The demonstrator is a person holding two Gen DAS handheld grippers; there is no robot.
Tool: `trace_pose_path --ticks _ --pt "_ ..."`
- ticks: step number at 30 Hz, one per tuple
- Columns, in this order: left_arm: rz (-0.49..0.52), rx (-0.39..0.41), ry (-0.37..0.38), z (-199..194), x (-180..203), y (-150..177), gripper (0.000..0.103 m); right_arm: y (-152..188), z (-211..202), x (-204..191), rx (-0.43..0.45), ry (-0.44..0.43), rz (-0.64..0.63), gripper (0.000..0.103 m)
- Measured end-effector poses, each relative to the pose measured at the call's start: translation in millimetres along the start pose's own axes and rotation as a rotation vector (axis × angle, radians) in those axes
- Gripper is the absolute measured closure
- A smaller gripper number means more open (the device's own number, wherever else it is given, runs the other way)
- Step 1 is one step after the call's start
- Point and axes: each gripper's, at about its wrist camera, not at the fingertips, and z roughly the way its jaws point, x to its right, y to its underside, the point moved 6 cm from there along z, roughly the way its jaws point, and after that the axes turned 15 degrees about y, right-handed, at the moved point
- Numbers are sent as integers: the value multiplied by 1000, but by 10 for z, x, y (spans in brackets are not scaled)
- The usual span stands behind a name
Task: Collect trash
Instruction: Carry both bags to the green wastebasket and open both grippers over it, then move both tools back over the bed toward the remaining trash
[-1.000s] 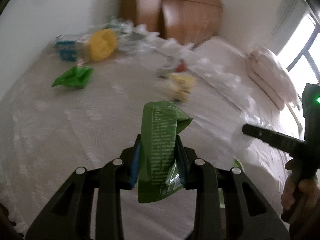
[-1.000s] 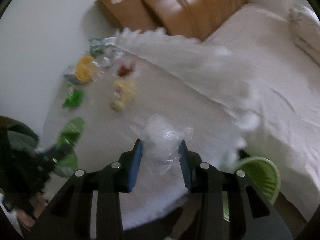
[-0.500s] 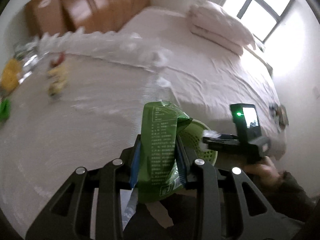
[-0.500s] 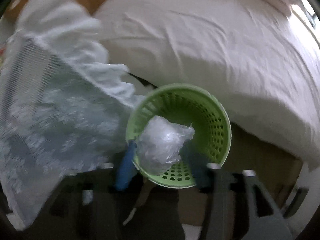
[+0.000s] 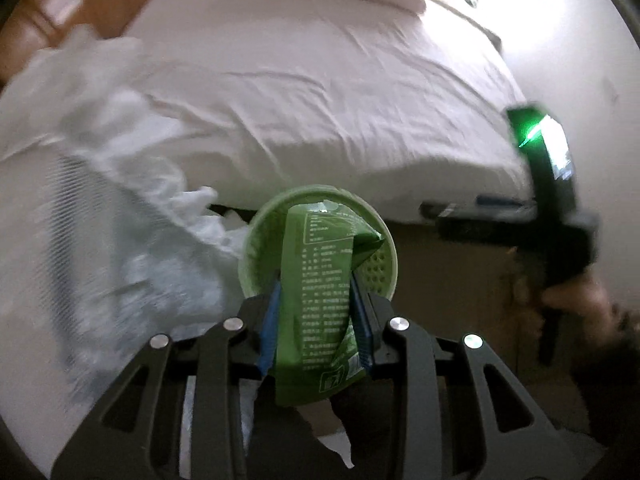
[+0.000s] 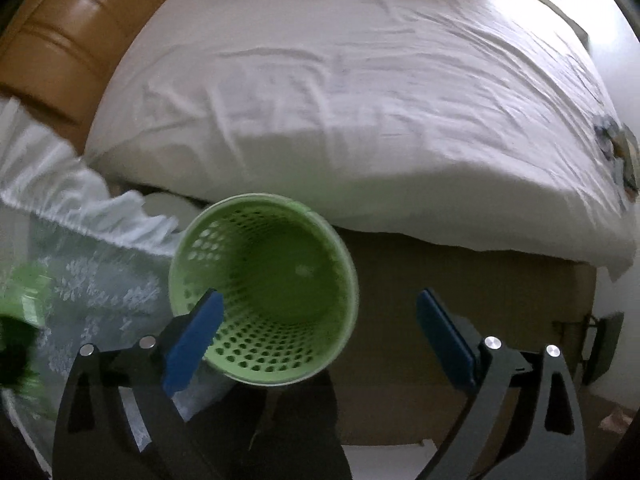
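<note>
White rumpled bed sheet [image 6: 360, 92], green perforated bin [image 6: 264, 300] beside lace cloth [image 6: 100, 292]

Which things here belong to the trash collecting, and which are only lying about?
Belong to the job:
- round green perforated plastic waste basket
- green printed foil snack wrapper, clamped in the left hand-held gripper
- right hand-held gripper, open and empty, jaws just opened

Only lying about:
- bed with wrinkled white sheet
- brown padded headboard
- white lace cloth
</note>
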Motion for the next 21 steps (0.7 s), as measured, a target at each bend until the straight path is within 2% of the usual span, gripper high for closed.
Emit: trace_pose_path --ticks 1,2,4,8,12,15,19,21 --pt "4 -19 0 71 20 -19 59 -14 -6 98 -2 -1 14 7" --pt "10 -34 1 141 52 -43 43 -26 -16 172 -2 -2 24 7" --pt "16 -27 -21 179 103 -68 30 -36 -4 275 -5 -3 39 7" --pt "20 9 -43 105 140 -118 15 -48 -19 368 -17 -21 58 7" --pt "-20 78 -138 -126 14 -181 13 -91 -131 334 -2 -45 41 7" --pt "-60 135 -176 -365 -81 -214 12 -147 -292 221 32 -58 20 7" --pt "-128 250 -236 -888 -242 -158 10 -265 -666 -4 109 -80 -37 7" --pt "-161 301 -279 -1157 -338 -88 8 -318 -940 -172 174 -92 -82 2"
